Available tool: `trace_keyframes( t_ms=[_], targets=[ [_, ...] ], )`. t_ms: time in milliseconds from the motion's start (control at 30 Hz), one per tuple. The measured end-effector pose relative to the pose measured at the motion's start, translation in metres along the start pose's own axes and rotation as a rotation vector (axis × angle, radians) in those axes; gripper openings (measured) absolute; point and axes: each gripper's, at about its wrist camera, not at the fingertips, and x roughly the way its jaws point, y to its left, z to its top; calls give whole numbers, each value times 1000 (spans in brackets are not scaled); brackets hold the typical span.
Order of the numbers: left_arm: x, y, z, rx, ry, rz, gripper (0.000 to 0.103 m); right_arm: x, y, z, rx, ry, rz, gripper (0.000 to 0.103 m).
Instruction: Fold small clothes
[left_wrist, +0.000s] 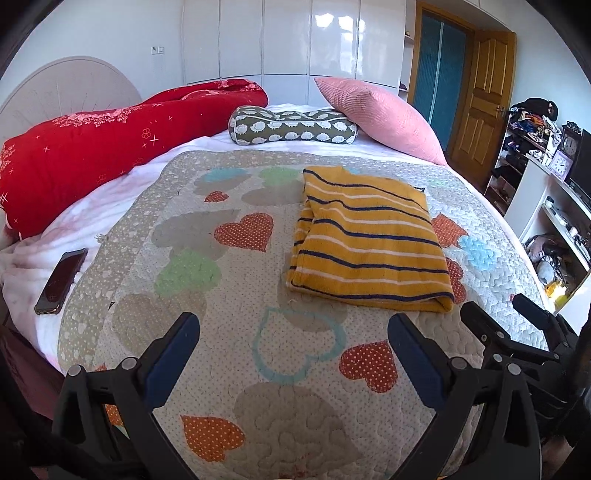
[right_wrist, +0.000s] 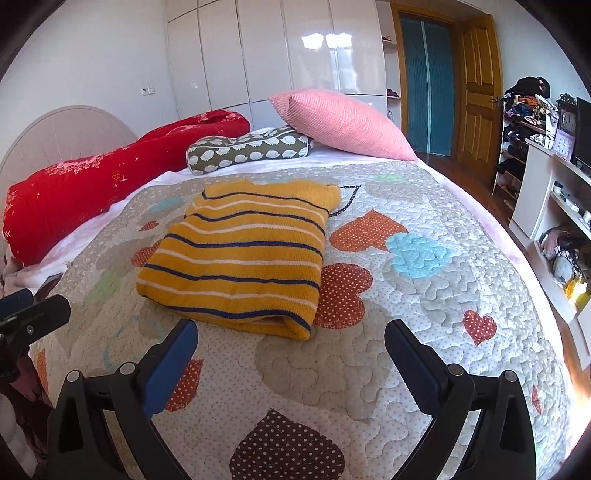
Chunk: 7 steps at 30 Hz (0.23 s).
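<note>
A yellow garment with navy and white stripes (left_wrist: 365, 236) lies folded into a flat rectangle on the heart-patterned quilt (left_wrist: 229, 295). It also shows in the right wrist view (right_wrist: 240, 254). My left gripper (left_wrist: 293, 328) is open and empty, held above the quilt just short of the garment's near edge. My right gripper (right_wrist: 290, 332) is open and empty, also just short of the garment's near folded edge. The right gripper shows at the right edge of the left wrist view (left_wrist: 495, 325). The left gripper shows at the left edge of the right wrist view (right_wrist: 33, 314).
A red duvet (left_wrist: 92, 147), a hedgehog-print bolster (left_wrist: 291, 127) and a pink pillow (left_wrist: 384, 114) lie at the bed's far side. A phone (left_wrist: 61, 275) lies on the left edge. Shelves and a desk (left_wrist: 546, 192) stand to the right.
</note>
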Motion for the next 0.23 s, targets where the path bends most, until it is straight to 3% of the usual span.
trace_keyframes(
  t_ms=[233],
  targets=[
    [17,-8,-12,34,58,25,102,13,7,-12,-68,52,-8,102]
  ],
)
